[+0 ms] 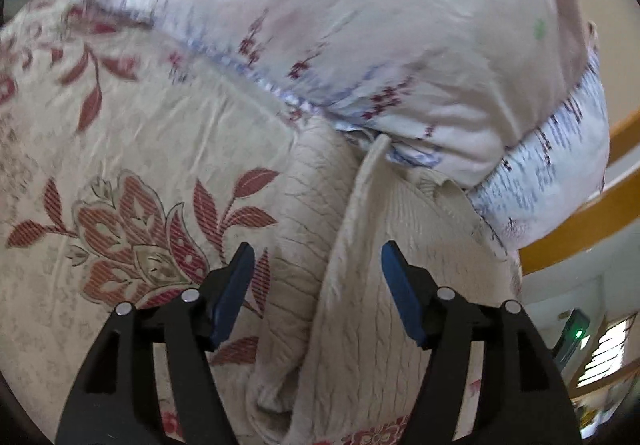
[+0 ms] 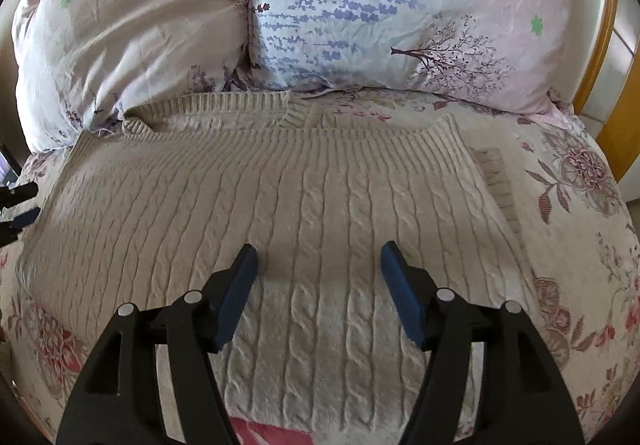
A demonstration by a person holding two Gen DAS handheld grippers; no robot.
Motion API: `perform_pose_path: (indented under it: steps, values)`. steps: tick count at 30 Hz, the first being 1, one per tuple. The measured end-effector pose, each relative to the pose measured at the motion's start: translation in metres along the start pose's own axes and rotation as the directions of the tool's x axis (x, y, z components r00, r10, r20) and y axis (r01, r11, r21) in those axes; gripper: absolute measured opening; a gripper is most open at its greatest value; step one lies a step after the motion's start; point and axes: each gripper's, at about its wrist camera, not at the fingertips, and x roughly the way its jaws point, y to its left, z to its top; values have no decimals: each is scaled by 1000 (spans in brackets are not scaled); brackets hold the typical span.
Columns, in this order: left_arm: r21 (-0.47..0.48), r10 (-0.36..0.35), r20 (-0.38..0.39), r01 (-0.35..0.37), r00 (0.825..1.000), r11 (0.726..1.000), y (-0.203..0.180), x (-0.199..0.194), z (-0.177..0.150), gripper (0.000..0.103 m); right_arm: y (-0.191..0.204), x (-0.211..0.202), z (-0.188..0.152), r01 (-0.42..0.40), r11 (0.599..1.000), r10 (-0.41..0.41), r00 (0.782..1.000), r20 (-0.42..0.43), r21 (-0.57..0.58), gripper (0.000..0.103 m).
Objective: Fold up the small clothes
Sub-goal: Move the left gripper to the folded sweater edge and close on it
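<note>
Hovering over the cable-knit sweater [image 2: 280, 205] spread flat on the bed [image 2: 580, 245], ready for folding, left tool [image 1: 318, 265] and right tool [image 2: 318, 265] gape released, grasping nothing.

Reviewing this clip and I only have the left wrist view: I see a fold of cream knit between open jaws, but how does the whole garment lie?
Observer: In the right wrist view the cream cable-knit sweater lies spread flat across the floral bedspread, ribbed band toward the pillows.
Operator: How many pillows? I see mostly one.
Observer: Two, side by side: a pink pillow and a lavender-print pillow.
Operator: And the right gripper?
Observer: The right gripper is open above the sweater's middle, nothing between its pads.
Operator: Is my gripper visible there?
Observer: Yes, the left gripper shows at the far left edge, by the sweater's side.
</note>
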Motion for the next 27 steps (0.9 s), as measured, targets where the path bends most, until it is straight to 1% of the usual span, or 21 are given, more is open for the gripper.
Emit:
perform_pose_path:
  steps: [1,5,10,13,23,25,26,27]
  values:
    - [-11,-5,-7,5,1000,1000,2,3,1,66,1,1,0,4,1000,-4,1000,2,-5,67]
    - [-3,-9,-4,9,1000,1000,0,4,-1,66,1,2,-1,6,1000,-5,1000,6,-7,68]
    - [-6,-47,-14,47,999,999,-5,12,-2,65,1,5,-2,12,1000,-12,1000,11,-12,70]
    - [10,-38,-16,38,999,999,-13,16,-4,64,1,6,-2,15,1000,-14,1000,15,-10,71]
    - [-19,-62,-33,62,998,998,-20,25,-7,50,1,6,-3,13,1000,-13,1000,20,-6,71]
    - [-33,-68,-35,67,997,997,-19,26,-7,46,1,6,-3,12,1000,-11,1000,21,-7,71]
    - [-40,-71,-37,70,997,997,-18,27,-7,41,1,6,-3,11,1000,-11,1000,22,-7,71]
    - [-47,-74,-40,73,996,996,-17,28,-7,34,1,6,-3,11,1000,-11,1000,22,-8,71]
